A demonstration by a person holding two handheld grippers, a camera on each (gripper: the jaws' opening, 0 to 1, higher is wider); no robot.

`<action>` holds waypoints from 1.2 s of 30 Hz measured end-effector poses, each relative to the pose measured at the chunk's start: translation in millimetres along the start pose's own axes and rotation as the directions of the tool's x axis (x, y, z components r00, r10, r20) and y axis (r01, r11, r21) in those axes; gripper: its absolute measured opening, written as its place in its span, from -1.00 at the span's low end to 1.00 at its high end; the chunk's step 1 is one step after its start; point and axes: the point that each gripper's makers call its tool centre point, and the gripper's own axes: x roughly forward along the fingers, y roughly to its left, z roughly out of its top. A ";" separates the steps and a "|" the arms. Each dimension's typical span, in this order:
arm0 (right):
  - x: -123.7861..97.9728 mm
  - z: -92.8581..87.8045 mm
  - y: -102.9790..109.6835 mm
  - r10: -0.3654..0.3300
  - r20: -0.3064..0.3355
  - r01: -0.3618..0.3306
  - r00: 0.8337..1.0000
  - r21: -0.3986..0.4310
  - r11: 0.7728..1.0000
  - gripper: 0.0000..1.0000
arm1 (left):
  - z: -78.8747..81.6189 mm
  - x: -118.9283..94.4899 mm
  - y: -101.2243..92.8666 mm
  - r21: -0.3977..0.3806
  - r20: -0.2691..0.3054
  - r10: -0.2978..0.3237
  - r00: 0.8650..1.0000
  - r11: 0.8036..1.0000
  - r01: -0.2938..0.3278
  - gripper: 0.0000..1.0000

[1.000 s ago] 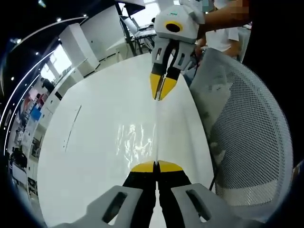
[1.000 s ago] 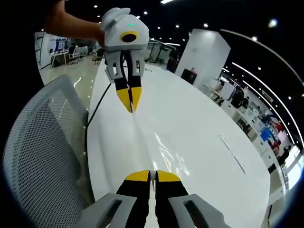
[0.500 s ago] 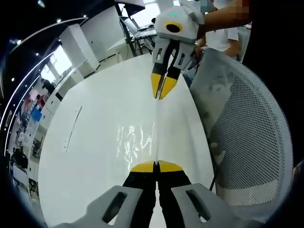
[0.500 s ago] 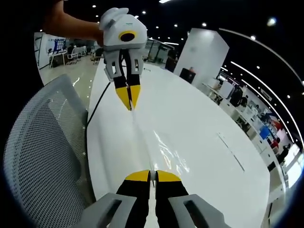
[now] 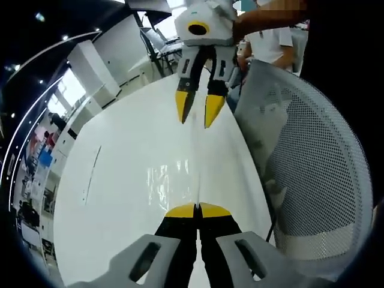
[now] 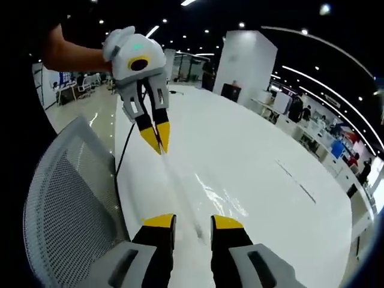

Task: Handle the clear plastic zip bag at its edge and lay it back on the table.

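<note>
left gripper (image 5: 197,210) pinching zip bag (image 5: 174,180) edge | right gripper (image 6: 193,222) spread, off bag | chair (image 5: 312,174) beside table (image 5: 120,168)

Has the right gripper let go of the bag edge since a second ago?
Yes. The right gripper now stands open over the table; the left gripper is clamped on the bag.
</note>
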 end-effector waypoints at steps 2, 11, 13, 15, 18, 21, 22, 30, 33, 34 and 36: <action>-3.0 8.3 0.2 0.007 0.009 -0.007 1.000 -0.004 1.000 -0.50 | 1.8 1.2 0.0 0.002 0.003 0.001 1.000 1.000 -0.001 -1.00; -7.1 30.3 -17.6 -0.027 0.037 0.027 0.999 -0.014 1.000 -0.49 | 7.0 2.0 3.6 0.009 0.014 0.024 1.000 1.000 -0.024 -1.00; -6.4 31.5 -19.4 -0.031 0.040 0.031 0.999 -0.002 1.000 -0.48 | 9.0 1.7 4.9 0.004 0.020 0.034 0.999 0.999 -0.034 -1.00; -5.2 30.7 -20.6 -0.037 0.036 0.036 0.999 0.009 0.999 -0.45 | 10.5 1.3 5.8 0.000 0.026 0.041 0.999 0.999 -0.041 -1.00; -5.0 29.1 -22.4 -0.052 0.030 0.052 0.998 0.007 0.999 -0.45 | 11.3 0.9 7.1 -0.009 0.029 0.054 0.998 0.999 -0.054 -1.00; -5.3 27.5 -24.2 -0.065 0.031 0.064 0.997 0.018 0.998 -0.45 | 11.1 0.8 6.4 -0.014 0.030 0.057 0.998 0.998 -0.057 -1.00; -5.4 27.0 -24.5 -0.066 0.030 0.066 0.997 0.020 0.998 -0.45 | 10.8 0.6 6.3 -0.013 0.029 0.058 0.998 0.998 -0.058 -1.00; -4.8 20.3 -26.4 -0.081 0.020 0.080 0.997 0.022 0.997 -0.46 | 14.9 -1.0 6.4 -0.017 0.038 0.064 0.997 0.998 -0.063 -1.00; -3.6 19.8 -25.5 -0.080 0.022 0.079 0.997 0.025 0.997 -0.45 | 15.6 -1.1 6.7 -0.014 0.037 0.063 0.997 0.998 -0.062 -1.00; -3.4 19.7 -25.5 -0.080 0.022 0.080 0.997 0.023 0.997 -0.45 | 15.6 -1.0 7.0 -0.015 0.037 0.062 0.997 0.998 -0.062 -1.00; -3.3 19.1 -25.3 -0.080 0.020 0.080 0.997 0.021 0.997 -0.44 | 16.5 -0.8 8.1 -0.017 0.038 0.064 0.997 0.998 -0.064 -1.00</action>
